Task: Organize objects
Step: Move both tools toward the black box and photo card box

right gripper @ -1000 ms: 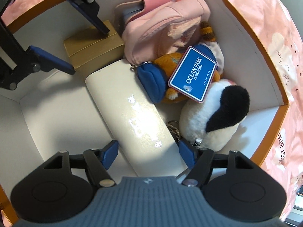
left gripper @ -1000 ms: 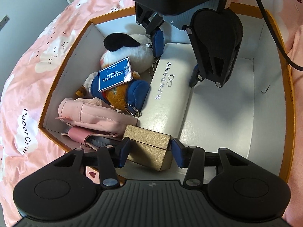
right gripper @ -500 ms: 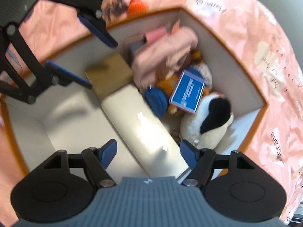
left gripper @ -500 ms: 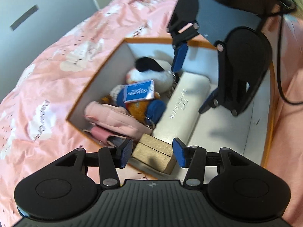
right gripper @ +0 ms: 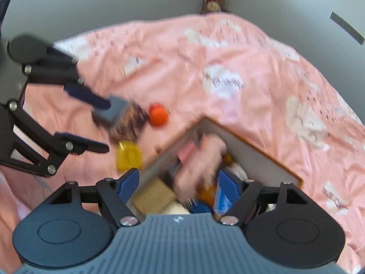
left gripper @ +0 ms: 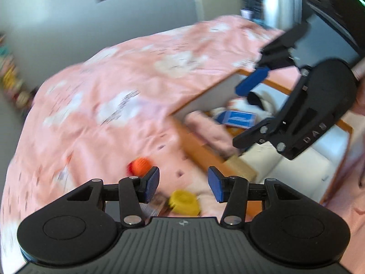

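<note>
Our left gripper [left gripper: 183, 186] hangs open and empty, an orange ball [left gripper: 141, 165] and yellow piece [left gripper: 184, 202] just beyond its fingertips. Our right gripper [right gripper: 181, 183], jaws just widened, holds nothing above the box [right gripper: 251, 146] of toys.

Left gripper [left gripper: 183, 186] pitched downward, jaws parted with nothing between the pads; right gripper [right gripper: 182, 183] likewise pitched downward, jaws wide and just been opening, empty; each gripper visible in the other's wrist view, both blurred.
</note>
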Demonstrator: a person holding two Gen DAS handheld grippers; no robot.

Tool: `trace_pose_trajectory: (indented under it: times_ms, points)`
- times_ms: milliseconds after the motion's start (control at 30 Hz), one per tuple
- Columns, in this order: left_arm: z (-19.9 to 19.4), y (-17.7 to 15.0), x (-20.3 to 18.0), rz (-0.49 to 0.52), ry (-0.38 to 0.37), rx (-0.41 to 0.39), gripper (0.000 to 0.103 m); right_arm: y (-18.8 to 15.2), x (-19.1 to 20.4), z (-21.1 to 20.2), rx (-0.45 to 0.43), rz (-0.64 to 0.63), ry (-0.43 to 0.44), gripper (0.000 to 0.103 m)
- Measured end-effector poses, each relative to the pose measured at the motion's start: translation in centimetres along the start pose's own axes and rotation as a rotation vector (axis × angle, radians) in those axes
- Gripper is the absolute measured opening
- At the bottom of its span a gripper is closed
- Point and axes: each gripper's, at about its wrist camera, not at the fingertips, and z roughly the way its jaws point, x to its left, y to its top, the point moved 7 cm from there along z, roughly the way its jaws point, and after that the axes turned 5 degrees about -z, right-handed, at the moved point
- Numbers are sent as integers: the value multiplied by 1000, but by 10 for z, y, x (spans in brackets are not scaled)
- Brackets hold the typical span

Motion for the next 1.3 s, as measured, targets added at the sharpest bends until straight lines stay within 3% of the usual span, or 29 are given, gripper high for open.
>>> trace_pose_trajectory:
  times_ms: [100, 300, 433, 600, 833, 1100, 1200, 1300]
  points:
    - [-5, -19, 37, -168, 79, 12, 58, 20, 21, 11, -32, -24, 8, 78]
    - [-1, -55, 88, -413, 222, 57, 58, 39, 49, 59, 23, 68, 56, 78]
    - [7, -67, 99, -460, 300, 68, 58, 47, 59, 100, 62, 129, 54, 78]
    - [34, -82, 108, -516, 367, 114, 58, 50, 80, 135, 114, 63, 45, 78]
    - [48, -97, 123, -554, 418, 161, 58, 49, 90, 162, 161, -33, 0, 77]
    - [46, -104, 135, -663, 379, 164, 58, 53, 99, 176, 183, -107, -10, 73]
    - [46, -104, 135, -669, 372, 159, 58, 52, 102, 175, 190, -92, 43, 50]
    - [44, -104, 136, -679, 364, 157, 58, 52, 100, 167, 187, -98, 51, 43]
